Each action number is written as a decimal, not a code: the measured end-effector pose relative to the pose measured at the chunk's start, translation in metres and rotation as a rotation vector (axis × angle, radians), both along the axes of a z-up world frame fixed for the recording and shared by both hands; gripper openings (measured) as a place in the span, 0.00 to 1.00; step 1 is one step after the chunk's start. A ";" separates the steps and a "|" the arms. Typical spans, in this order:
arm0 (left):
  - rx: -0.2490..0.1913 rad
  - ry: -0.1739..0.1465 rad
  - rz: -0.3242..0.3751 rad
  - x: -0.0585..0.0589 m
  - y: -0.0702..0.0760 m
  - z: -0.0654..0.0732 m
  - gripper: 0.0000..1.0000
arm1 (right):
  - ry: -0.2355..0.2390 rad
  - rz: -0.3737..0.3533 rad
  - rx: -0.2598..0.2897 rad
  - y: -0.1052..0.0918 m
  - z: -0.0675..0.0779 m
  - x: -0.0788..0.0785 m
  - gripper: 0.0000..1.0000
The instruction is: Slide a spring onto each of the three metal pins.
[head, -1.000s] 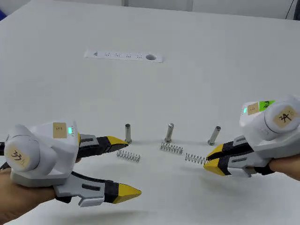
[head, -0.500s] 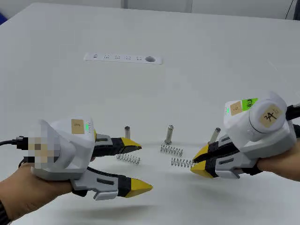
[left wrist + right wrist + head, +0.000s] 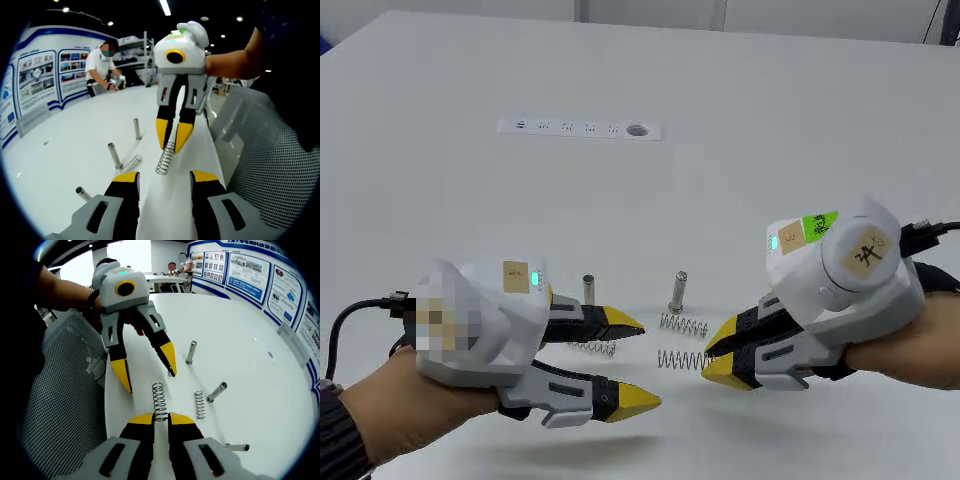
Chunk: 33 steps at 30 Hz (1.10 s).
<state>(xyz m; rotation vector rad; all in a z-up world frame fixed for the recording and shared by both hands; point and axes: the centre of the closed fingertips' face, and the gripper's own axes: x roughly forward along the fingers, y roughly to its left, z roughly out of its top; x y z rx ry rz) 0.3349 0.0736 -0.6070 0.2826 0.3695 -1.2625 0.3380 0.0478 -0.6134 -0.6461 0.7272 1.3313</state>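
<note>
My right gripper (image 3: 712,364) is shut on one end of a spring (image 3: 682,358), which sticks out to the left above the white table. In the right gripper view that held spring (image 3: 159,401) rises from my shut jaws (image 3: 161,419). My left gripper (image 3: 642,365) faces it, open, with nothing between its jaws. A second spring (image 3: 683,324) lies by the middle pin (image 3: 677,291). A third spring (image 3: 592,347) lies partly behind the left gripper near the left pin (image 3: 588,289). All three pins show in the left gripper view, the nearest (image 3: 82,193) low at the left.
A white power strip (image 3: 580,128) lies further back on the table (image 3: 770,150). A black cable (image 3: 360,315) runs from the left gripper. A mesh chair (image 3: 260,165) stands at the table's near edge. A person (image 3: 102,65) is far off in the room.
My right gripper has moved left with the spring, which has come up off the table. The left gripper has moved right, so the two now face each other closely.
</note>
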 end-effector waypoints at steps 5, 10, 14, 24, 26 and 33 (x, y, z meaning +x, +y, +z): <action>0.009 -0.012 -0.027 -0.004 -0.003 -0.001 0.37 | 0.002 0.027 -0.005 0.005 -0.001 -0.006 0.11; 0.018 -0.024 -0.049 -0.007 -0.005 -0.002 0.31 | 0.003 0.042 -0.009 0.007 0.000 -0.010 0.11; 0.017 -0.031 -0.062 -0.008 -0.007 -0.001 0.26 | 0.001 0.049 -0.010 0.009 0.002 -0.012 0.11; 0.037 -0.046 -0.087 -0.012 -0.007 -0.003 0.15 | 0.002 0.061 0.001 0.013 0.006 -0.017 0.11; 0.043 -0.047 -0.091 -0.012 -0.007 -0.004 0.13 | 0.001 0.063 0.007 0.015 0.008 -0.018 0.11; 0.050 -0.047 -0.087 -0.011 -0.006 -0.005 0.12 | -0.012 0.068 0.031 0.018 0.018 -0.018 0.11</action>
